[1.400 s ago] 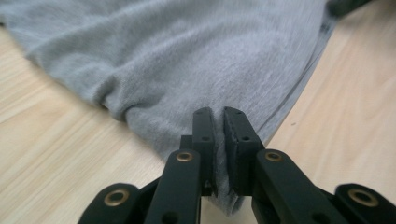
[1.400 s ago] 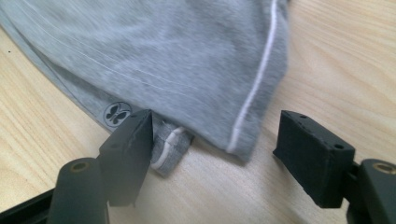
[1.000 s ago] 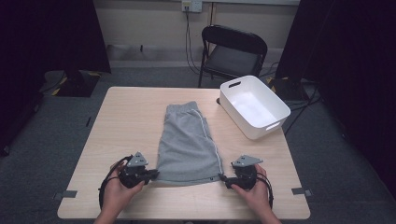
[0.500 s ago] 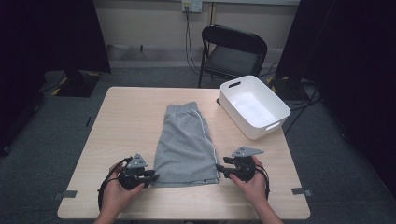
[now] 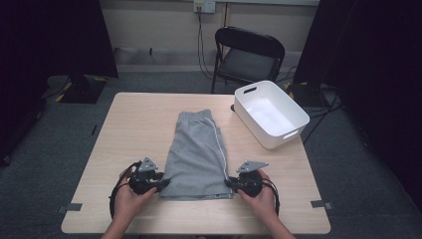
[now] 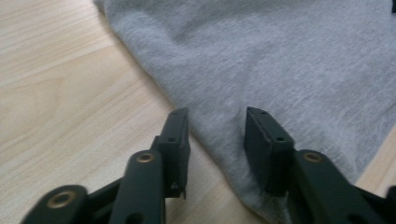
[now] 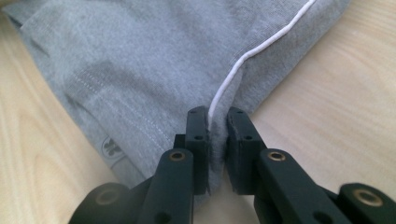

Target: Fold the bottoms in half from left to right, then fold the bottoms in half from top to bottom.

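Two corners of the grey shorts (image 5: 199,154) are what I am after, one for each hand, because the near hem has to come up evenly if the cloth is to fold away from me without skewing. The shorts lie flat in the middle of the counter (image 5: 134,124), waistband at the far end, hem toward me, already narrow as if doubled lengthwise, with a white piping stripe (image 5: 219,142) running down the right side.

My right tongs (image 7: 217,116) have just been closing and now pinch the cloth: in the right gripper view the pads squeeze a ridge of fabric just where the white piping runs down to the hem, so that corner is clamped. My left tongs (image 6: 217,123) stand apart, one jaw over bare wood and the other over the cloth, straddling the slanting edge of the shorts near the left corner. They have opened and eased in a little within the last moment, but nothing is pressed between them, so I judge that side not gripped yet.

Both hands sit low on the near edge, level with each other, which keeps the hem straight for a lift. A white bin (image 5: 271,113) stands well apart at the far right of the counter, likely where the folded shorts end up.

One small pale emblem (image 7: 109,147) shows on the fabric near the hem in the right gripper view; its shape is too blurred to read, and I see no writing.
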Demonstrator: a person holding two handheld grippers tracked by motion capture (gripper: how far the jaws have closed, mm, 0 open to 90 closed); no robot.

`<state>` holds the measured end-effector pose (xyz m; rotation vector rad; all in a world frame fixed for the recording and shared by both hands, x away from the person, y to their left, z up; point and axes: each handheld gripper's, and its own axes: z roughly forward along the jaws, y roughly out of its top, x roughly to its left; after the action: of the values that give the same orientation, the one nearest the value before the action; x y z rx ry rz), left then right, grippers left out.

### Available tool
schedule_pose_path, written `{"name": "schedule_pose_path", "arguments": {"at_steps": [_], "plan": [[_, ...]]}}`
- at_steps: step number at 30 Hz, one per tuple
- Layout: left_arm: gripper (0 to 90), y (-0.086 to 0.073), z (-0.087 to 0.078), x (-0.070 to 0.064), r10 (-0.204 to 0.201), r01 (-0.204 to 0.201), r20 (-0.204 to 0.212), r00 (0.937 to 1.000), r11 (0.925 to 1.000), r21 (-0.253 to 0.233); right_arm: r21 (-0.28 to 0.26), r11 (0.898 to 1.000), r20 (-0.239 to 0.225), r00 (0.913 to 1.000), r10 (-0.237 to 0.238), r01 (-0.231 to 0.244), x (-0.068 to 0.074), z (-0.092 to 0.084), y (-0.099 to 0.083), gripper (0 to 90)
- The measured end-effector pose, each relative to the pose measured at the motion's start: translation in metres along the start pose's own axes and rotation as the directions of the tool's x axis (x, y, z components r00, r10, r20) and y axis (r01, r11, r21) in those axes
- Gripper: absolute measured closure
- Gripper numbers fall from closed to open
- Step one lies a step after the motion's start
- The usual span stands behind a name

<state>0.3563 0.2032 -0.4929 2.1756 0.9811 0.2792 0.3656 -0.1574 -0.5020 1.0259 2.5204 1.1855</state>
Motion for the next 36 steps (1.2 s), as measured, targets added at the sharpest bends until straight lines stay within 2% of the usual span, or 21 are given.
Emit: {"name": "schedule_pose_path", "arguments": {"at_steps": [2, 3, 5, 7, 8, 10, 12, 14, 16, 17, 18, 20, 22, 23, 25, 27, 32, 33, 34, 35, 36], "plan": [[85.0, 0.001, -0.004, -0.007, 0.033, -0.033, -0.001, 0.9994, 0.9984, 0.046, 0.012, 1.000, -0.013, 0.9999, -0.011, 0.011, 0.004, -0.003, -0.002, 82.0], [87.1, 0.000, -0.005, -0.010, 0.052, -0.052, 0.003, 0.9986, 0.9965, 0.065, 0.018, 1.000, -0.018, 0.9998, -0.011, 0.011, 0.006, -0.005, -0.003, 81.9], [88.2, -0.005, -0.011, -0.016, 0.048, -0.051, 0.038, 0.9981, 0.9957, 0.078, 0.024, 1.000, -0.042, 0.9991, 0.000, 0.001, 0.009, -0.010, -0.008, 80.5], [87.6, -0.007, -0.015, -0.018, 0.054, -0.057, 0.044, 0.9976, 0.9951, 0.081, 0.011, 1.000, -0.044, 0.9990, 0.008, -0.008, 0.010, -0.017, -0.009, 69.3], [83.8, -0.007, -0.017, -0.017, 0.045, -0.047, 0.036, 0.9983, 0.9966, 0.067, -0.012, 1.000, -0.038, 0.9992, 0.015, -0.016, 0.009, -0.020, -0.008, 63.2], [61.9, -0.004, -0.018, -0.008, 0.013, -0.013, -0.010, 0.9999, 0.9999, -0.003, -0.060, 0.998, -0.015, 0.9996, 0.024, -0.025, 0.004, -0.027, -0.001, 61.2], [56.0, 0.002, -0.017, 0.001, -0.039, 0.038, -0.017, 0.9991, 0.9981, -0.048, -0.082, 0.996, -0.003, 0.9994, 0.035, -0.036, -0.003, -0.028, 0.008, 56.6], [48.7, 0.008, -0.009, 0.009, -0.038, 0.034, -0.052, 0.9979, 0.9969, -0.071, -0.079, 0.996, 0.027, 0.9990, 0.037, -0.034, -0.008, -0.022, 0.016, 57.9], [52.7, 0.011, 0.004, 0.016, -0.097, 0.094, -0.053, 0.9939, 0.9940, -0.056, -0.073, 0.996, 0.038, 0.9979, 0.053, -0.050, -0.015, -0.013, 0.021, 58.0], [51.7, 0.011, 0.007, 0.017, -0.092, 0.089, -0.060, 0.9940, 0.9950, -0.044, -0.075, 0.995, 0.035, 0.9970, 0.069, -0.066, -0.019, -0.007, 0.024, 59.9], [56.5, 0.011, 0.011, 0.018, -0.094, 0.092, -0.062, 0.9937, 0.9954, -0.028, -0.078, 0.994, 0.034, 0.9966, 0.075, -0.072, -0.021, -0.003, 0.025, 59.2], [62.0, 0.011, 0.015, 0.017, -0.049, 0.047, -0.061, 0.9969, 0.9983, -0.033, -0.074, 0.994, 0.024, 0.9965, 0.080, -0.078, -0.023, 0.005, 0.028, 62.8], [72.7, 0.012, 0.015, 0.013, -0.063, 0.062, -0.039, 0.9973, 0.9979, -0.018, -0.047, 0.997, 0.022, 0.9977, 0.065, -0.064, -0.023, 0.014, 0.027, 66.3], [78.2, 0.012, 0.015, 0.010, -0.032, 0.031, -0.042, 0.9986, 0.9995, -0.011, -0.036, 0.998, 0.016, 0.9985, 0.052, -0.051, -0.022, 0.018, 0.026, 68.9], [85.4, 0.012, 0.013, 0.005, -0.015, 0.015, -0.030, 0.9994, 0.9999, 0.002, -0.023, 0.999, 0.018, 0.9993, 0.034, -0.034, -0.019, 0.021, 0.023, 73.5], [88.1, 0.011, 0.010, 0.001, 0.000, 0.000, -0.019, 0.9998, 0.9998, 0.022, -0.020, 0.999, 0.009, 0.9996, 0.028, -0.028, -0.016, 0.019, 0.020, 75.7], [87.8, 0.005, 0.003, -0.012, -0.018, 0.017, 0.028, 0.9995, 0.9988, 0.047, 0.008, 1.000, 0.006, 1.0000, 0.007, -0.007, -0.005, 0.007, 0.011, 75.1], [84.6, 0.005, 0.002, -0.013, -0.023, 0.022, 0.021, 0.9995, 0.9988, 0.045, 0.011, 1.000, 0.013, 0.9999, -0.003, 0.003, -0.003, 0.005, 0.010, 71.4], [72.1, 0.006, 0.002, -0.012, -0.027, 0.027, 0.010, 0.9996, 0.9996, 0.003, 0.004, 1.000, 0.020, 0.9997, -0.011, 0.011, -0.002, 0.003, 0.010, 63.0], [54.2, 0.008, 0.002, -0.010, -0.028, 0.028, 0.003, 0.9996, 0.9992, -0.027, -0.008, 1.000, 0.025, 0.9996, -0.010, 0.010, -0.001, 0.000, 0.011, 54.0], [45.9, 0.010, 0.001, -0.007, -0.035, 0.034, -0.008, 0.9994, 0.9985, -0.042, -0.018, 1.000, 0.032, 0.9995, -0.008, 0.008, -0.001, -0.002, 0.012, 49.6]]}}
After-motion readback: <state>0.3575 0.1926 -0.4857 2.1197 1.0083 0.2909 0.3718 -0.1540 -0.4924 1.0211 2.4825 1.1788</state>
